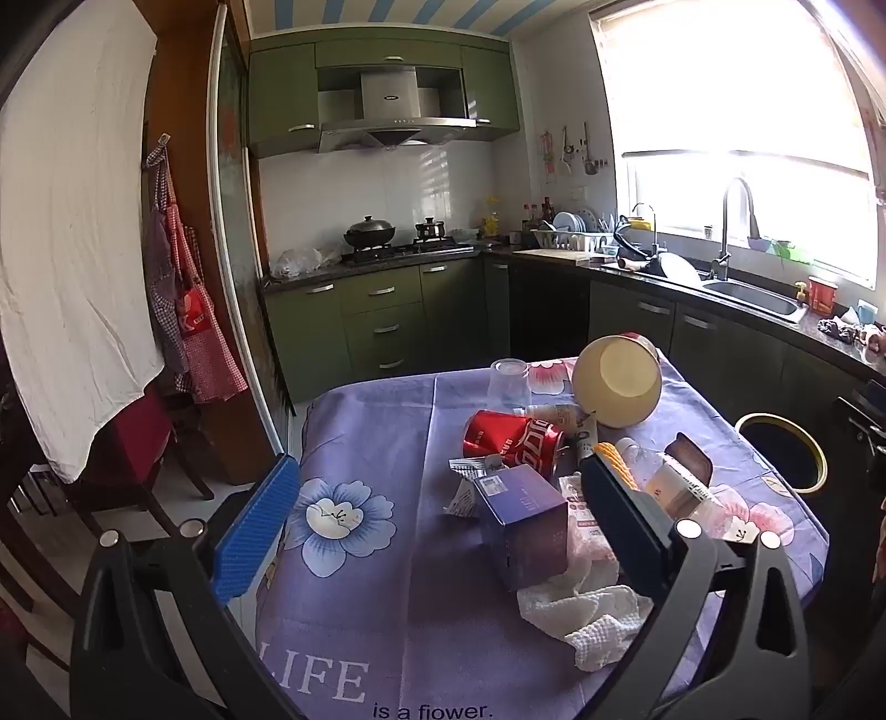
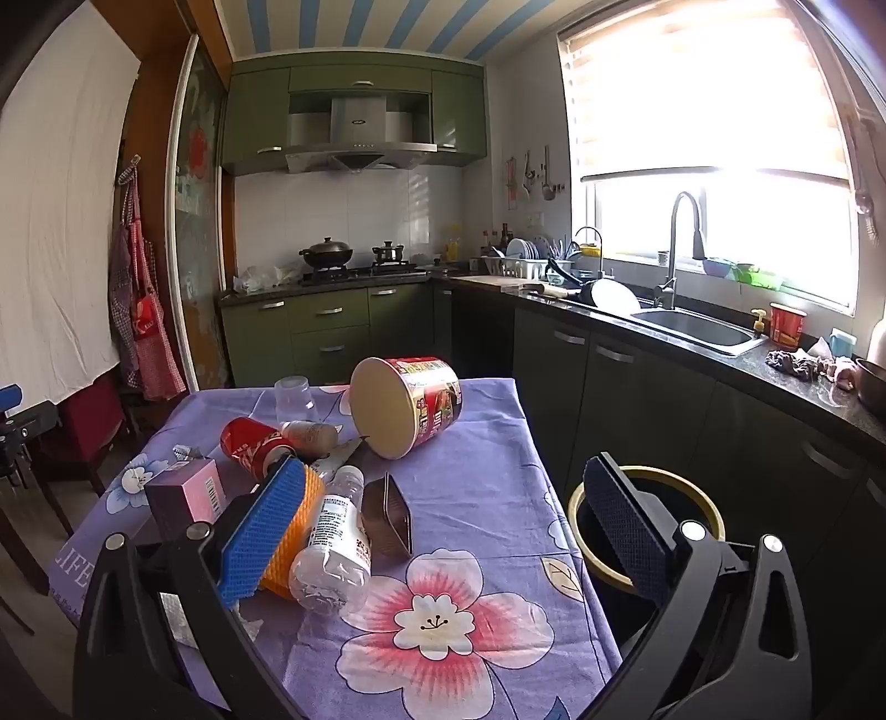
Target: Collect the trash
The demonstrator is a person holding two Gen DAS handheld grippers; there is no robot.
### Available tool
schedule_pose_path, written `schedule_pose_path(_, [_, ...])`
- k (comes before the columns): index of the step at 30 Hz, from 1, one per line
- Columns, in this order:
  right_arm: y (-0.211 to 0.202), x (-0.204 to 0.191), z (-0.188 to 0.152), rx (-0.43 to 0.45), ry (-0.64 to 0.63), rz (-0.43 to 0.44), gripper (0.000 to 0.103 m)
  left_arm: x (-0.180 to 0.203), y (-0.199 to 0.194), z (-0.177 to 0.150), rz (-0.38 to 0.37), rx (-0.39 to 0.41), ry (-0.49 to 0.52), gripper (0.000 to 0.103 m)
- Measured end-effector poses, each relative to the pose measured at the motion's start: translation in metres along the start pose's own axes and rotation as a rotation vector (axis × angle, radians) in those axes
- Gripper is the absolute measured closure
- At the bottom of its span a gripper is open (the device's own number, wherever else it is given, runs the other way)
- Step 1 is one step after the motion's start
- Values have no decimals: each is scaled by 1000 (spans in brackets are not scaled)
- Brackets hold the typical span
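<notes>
Kitchen, green cabinets (image 1: pixel 382 310) along back wall and under dark worktop (image 2: pixel 720 354). Steel range hood (image 1: pixel 387 119) above gas hob with black wok (image 1: pixel 370 231). White tiled backsplash (image 2: pixel 343 216). Blue-white striped ceiling (image 2: pixel 360 22). Bright window (image 2: pixel 714 116) with half-lowered blind, overexposed. Steel sink (image 2: pixel 698 327) with tall faucet (image 2: pixel 678 243). Dish rack (image 1: pixel 570 230) in corner. White sheet (image 1: pixel 72 232) hung at left, checked aprons (image 1: pixel 188 310) beside it. Red chair (image 1: pixel 130 437) below.

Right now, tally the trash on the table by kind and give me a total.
Crushed red soda can: 1
Plastic bottles: 2
Instant noodle cup: 1
Clear plastic cup: 1
Purple carton: 1
Brown plastic tray: 1
White paper towel: 1
Total: 8, not counting small wrappers too hidden to count.
</notes>
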State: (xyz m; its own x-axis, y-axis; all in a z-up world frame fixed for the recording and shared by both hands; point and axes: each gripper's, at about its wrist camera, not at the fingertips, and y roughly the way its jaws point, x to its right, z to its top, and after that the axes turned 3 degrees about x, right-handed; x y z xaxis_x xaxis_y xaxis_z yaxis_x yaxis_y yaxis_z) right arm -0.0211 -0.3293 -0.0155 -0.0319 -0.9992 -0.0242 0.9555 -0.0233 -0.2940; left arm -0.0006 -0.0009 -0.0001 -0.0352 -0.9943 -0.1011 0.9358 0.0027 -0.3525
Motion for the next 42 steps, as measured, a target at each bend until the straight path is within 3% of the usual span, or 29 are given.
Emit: schedule_pose_path(42, [6, -1, -3, -15, 7, -1, 4, 7, 1, -2, -14, -11, 14, 6])
